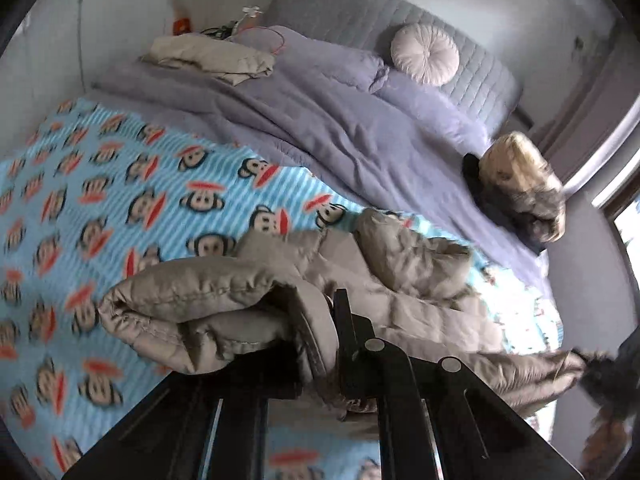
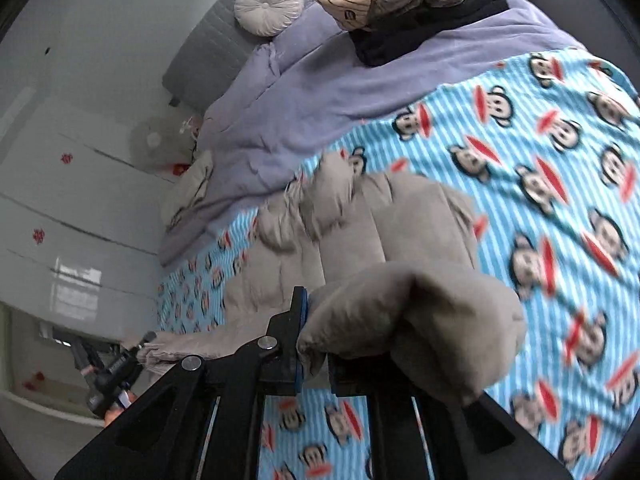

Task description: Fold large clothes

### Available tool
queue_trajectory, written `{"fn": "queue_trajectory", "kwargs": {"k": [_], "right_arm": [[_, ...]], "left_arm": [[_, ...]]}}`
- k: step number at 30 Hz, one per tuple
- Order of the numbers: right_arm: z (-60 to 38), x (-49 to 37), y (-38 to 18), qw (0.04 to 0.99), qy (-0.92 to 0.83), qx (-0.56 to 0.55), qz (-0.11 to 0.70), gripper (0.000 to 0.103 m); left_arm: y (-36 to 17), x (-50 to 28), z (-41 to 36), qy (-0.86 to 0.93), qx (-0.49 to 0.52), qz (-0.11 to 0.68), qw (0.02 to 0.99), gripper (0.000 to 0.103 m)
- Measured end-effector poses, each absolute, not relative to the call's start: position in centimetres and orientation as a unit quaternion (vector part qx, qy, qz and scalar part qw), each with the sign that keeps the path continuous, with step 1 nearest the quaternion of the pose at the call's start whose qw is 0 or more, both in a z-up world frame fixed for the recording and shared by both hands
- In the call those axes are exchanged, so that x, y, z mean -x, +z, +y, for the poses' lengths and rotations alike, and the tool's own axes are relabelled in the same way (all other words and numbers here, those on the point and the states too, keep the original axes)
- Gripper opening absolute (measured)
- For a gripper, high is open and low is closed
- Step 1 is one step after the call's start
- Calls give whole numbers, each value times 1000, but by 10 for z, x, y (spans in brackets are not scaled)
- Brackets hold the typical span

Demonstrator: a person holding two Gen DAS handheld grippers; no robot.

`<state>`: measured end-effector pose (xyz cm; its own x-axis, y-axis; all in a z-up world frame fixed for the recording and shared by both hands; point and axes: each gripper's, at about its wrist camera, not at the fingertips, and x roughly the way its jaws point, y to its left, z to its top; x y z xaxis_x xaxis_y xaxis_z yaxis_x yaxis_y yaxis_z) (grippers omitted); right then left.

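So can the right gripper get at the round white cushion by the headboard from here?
Probably not: the right gripper is shut on the grey puffer jacket, and the round white cushion lies far up the bed, beyond the purple duvet.

Soft, even daylight fills the room, brightest from the glaring window strip (image 1: 624,184) far right of the left gripper. Shadows are faint. Both fisheye views bow hard toward dark rims, and the blue striped monkey-print blanket (image 2: 560,208) smears with motion blur.
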<state>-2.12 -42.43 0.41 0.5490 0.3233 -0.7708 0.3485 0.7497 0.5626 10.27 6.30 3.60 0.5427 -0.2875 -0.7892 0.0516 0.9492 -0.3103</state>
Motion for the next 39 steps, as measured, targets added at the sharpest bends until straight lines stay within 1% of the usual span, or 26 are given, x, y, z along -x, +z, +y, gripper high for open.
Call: {"fn": "queue_trajectory", "kwargs": {"k": [4, 9, 10, 11, 15, 16, 18, 19, 20, 22, 23, 25, 27, 30, 31, 32, 33, 36, 39], "right_arm": [[-439, -26, -29, 790, -26, -365, 491, 9], [-452, -58, -91, 778, -55, -377, 500, 10], [-455, -61, -99, 775, -59, -383, 499, 10], [-457, -63, -108, 771, -63, -389, 500, 10], [-464, -72, -136, 755, -79, -400, 513, 10], [-464, -73, -138, 755, -83, -399, 514, 10], [-464, -76, -138, 753, -87, -394, 519, 10], [-465, -77, -136, 754, -87, -392, 520, 12], [-465, -78, -134, 755, -84, -388, 522, 14], [-464, -79, -130, 757, -79, -383, 524, 28], [-464, -78, -126, 758, -76, -381, 523, 32], [-464, -75, -118, 760, -77, -382, 520, 49], [-462, -67, -104, 771, -87, -375, 507, 60], [-451, -55, -85, 799, -76, -339, 490, 59], [-445, -54, -80, 808, -68, -314, 494, 48], [-438, -53, -78, 815, -58, -284, 501, 39], [-433, -55, -79, 819, -54, -252, 512, 28], [-429, -61, -89, 819, -71, -193, 535, 27], [-448, -69, -110, 812, -107, -198, 539, 26]], "left_arm": [[-8, -150, 44, -81, 85, 493, 862, 13], [-70, -181, 31, -63, 76, 529, 843, 13], [-78, -184, 29, -63, 69, 533, 841, 15], [-83, -187, 26, -61, 59, 538, 839, 19], [-88, -196, 18, -72, 25, 537, 840, 20], [-87, -197, 18, -76, 21, 537, 840, 25], [-84, -196, 19, -83, 17, 534, 841, 48], [-80, -193, 20, -82, 14, 527, 846, 74], [-75, -190, 19, -75, 6, 517, 853, 85], [-66, -185, 18, -75, -13, 500, 863, 85], [-63, -184, 18, -77, -18, 498, 863, 85], [-53, -181, 21, -79, -19, 489, 869, 85], [-44, -179, 24, -79, -17, 477, 875, 85], [-37, -174, 32, -84, -4, 469, 879, 85], [-39, -172, 34, -95, -1, 470, 878, 84], [-44, -172, 33, -101, -10, 473, 875, 84], [-50, -175, 30, -97, -29, 474, 875, 84], [-79, -191, 20, -74, -71, 477, 873, 84], [-116, -212, 12, -40, -96, 493, 864, 85]]}}
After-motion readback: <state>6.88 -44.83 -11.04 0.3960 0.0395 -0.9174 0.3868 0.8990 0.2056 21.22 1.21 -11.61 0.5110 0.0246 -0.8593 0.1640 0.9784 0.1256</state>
